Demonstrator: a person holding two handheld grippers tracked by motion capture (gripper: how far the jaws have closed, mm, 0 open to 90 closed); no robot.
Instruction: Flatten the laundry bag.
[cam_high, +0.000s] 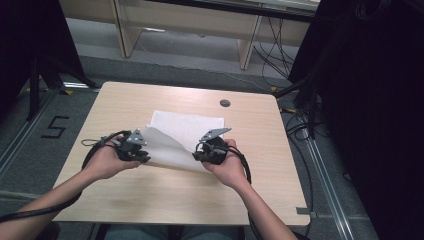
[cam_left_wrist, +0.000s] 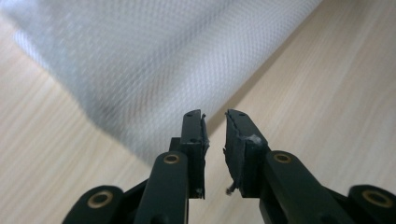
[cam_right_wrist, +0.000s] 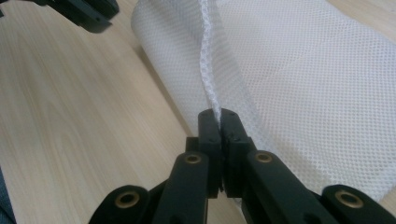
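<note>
Both forearms come in from the bottom of the high view, each hand wrapped around a black two-jaw gripper with a cable looping back off it. They sit over the near half of a light wood-grain table (cam_high: 150, 195), one on each side of a white mesh fabric sheet (cam_high: 187, 131) that lies roughly in the middle of the tabletop.

Left gripper (cam_high: 141, 152) is at the sheet's left edge. From its own camera, the left gripper (cam_left_wrist: 215, 116) has its jaws a narrow gap apart with nothing between them, just bare wood showing through, and the white mesh (cam_left_wrist: 154, 65) sits right ahead of the tips, a bit blurry. So it's not holding anything.

Right gripper (cam_high: 197, 155) is at the near right part of the sheet. Its own view is pretty clear: the right gripper (cam_right_wrist: 219, 116) has its jaws pinched together on a raised seam or folded edge of the mesh (cam_right_wrist: 299, 84), which runs up and away from the tips like a little ridge. Rest of the fabric lies on the table to the right of that ridge.

Near the table's far edge there's a small round dark cable hole (cam_high: 225, 103).
</note>
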